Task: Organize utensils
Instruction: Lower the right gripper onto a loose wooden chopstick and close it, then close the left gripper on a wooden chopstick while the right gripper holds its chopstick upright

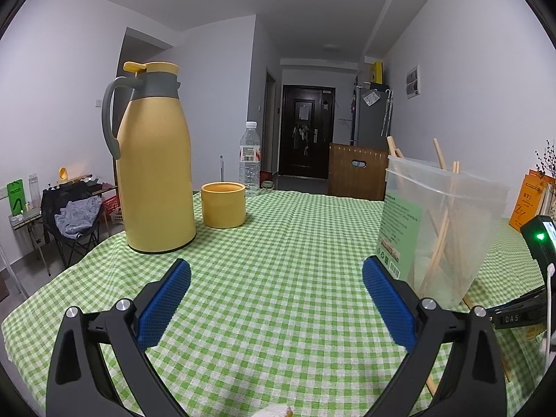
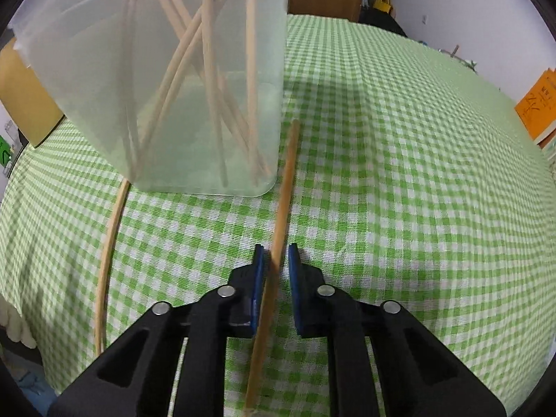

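Green-and-white checked cloth [image 1: 295, 243] covers the desk; behind it a hallway runs to a dark door [image 1: 307, 128], with a wooden chair back [image 1: 358, 170] at the far edge.

Left side of desk: tall yellow thermos jug [image 1: 156, 160] with grey handle, a short yellow cup [image 1: 224, 204] just beside it, a clear water bottle [image 1: 250, 160] behind the cup.

Right side: translucent plastic container [image 1: 448, 222], upright, green label on the wall facing the left camera. Several wooden chopsticks [image 2: 208, 69] stand inside it, leaning and crossing, tips above the rim.

Left gripper [image 1: 276, 278]: fingers spread wide, blue pads facing each other, nothing between them, low above the bare cloth. Container sits just beside the right-hand finger in this view.

Right gripper [image 2: 276, 255]: fingers drawn nearly together around a single chopstick [image 2: 285, 187] lying on the cloth. Narrow gaps show on each side of the stick at the tips, so contact cannot be confirmed. This stick runs lengthwise away from the camera, its far end close to the container's lower right corner.

Another loose chopstick [image 2: 107, 260] lies on the cloth to the left, well apart from the fingers, its far end at the container's left base.

Orange box [image 2: 538, 104] at the right edge of the desk.
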The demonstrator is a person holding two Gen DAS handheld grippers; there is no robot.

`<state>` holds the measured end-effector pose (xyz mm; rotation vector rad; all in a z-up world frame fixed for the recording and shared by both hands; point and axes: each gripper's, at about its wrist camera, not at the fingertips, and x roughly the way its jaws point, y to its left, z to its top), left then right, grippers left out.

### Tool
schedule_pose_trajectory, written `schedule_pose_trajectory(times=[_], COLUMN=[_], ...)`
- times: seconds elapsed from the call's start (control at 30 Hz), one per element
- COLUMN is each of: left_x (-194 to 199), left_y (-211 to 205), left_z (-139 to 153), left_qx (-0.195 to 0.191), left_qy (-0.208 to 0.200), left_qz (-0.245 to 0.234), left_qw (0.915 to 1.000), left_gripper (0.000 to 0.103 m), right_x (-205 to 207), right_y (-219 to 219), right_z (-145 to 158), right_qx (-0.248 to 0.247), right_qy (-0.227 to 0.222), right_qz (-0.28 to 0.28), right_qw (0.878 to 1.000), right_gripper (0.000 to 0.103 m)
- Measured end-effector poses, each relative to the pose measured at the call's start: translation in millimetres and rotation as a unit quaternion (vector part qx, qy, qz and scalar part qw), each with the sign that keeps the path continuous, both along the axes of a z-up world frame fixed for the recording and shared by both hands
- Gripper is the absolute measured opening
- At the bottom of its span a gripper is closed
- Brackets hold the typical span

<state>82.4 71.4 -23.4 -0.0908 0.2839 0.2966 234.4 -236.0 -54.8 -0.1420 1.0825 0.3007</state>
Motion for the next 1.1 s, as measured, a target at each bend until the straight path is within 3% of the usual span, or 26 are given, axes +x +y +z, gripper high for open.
schedule_pose_trajectory(times=[0.2, 0.33, 0.47, 0.57, 0.7, 0.8, 0.97, 1.1], left_x=[-0.6, -0.5, -0.4, 0.7, 4.7, 10.5, 26.4, 38.6], left_y=[-0.2, -0.7, -0.4, -0.9, 0.7, 4.7, 5.0, -2.3], left_z=[0.2, -0.1, -0.1, 0.1, -0.3, -2.1, -5.0, 0.1], left_qx=[-0.001, 0.0, 0.0, 0.002, 0.0, -0.008, -0.008, -0.05], left_qy=[0.0, 0.001, 0.001, 0.003, 0.012, 0.026, 0.079, 0.125], left_qz=[-0.003, -0.004, -0.003, -0.002, -0.002, -0.005, 0.004, -0.035], left_qw=[1.0, 1.0, 1.0, 1.0, 0.9999, 0.9996, 0.9969, 0.9902], left_gripper=[0.096, 0.096, 0.096, 0.096, 0.096, 0.096, 0.096, 0.096], right_x=[2.2, -6.9, -18.5, -35.0, -66.2, -81.5, -88.3, -97.6], right_y=[12.7, -1.1, -17.7, -29.1, -34.9, -38.0, -42.7, -47.0], right_z=[2.5, 2.1, 16.2, 29.2, 45.4, 48.6, 47.6, 49.5], right_qx=[-0.008, 0.025, 0.078, 0.107, 0.12, 0.121, 0.131, 0.138], right_qy=[-0.004, -0.023, -0.071, -0.14, -0.262, -0.317, -0.359, -0.377], right_qz=[-0.014, -0.035, -0.05, -0.053, -0.049, -0.049, -0.047, -0.041], right_qw=[1.0, 0.999, 0.993, 0.983, 0.956, 0.939, 0.923, 0.915], right_gripper=[0.007, 0.007, 0.007, 0.007, 0.007, 0.007, 0.007, 0.007])
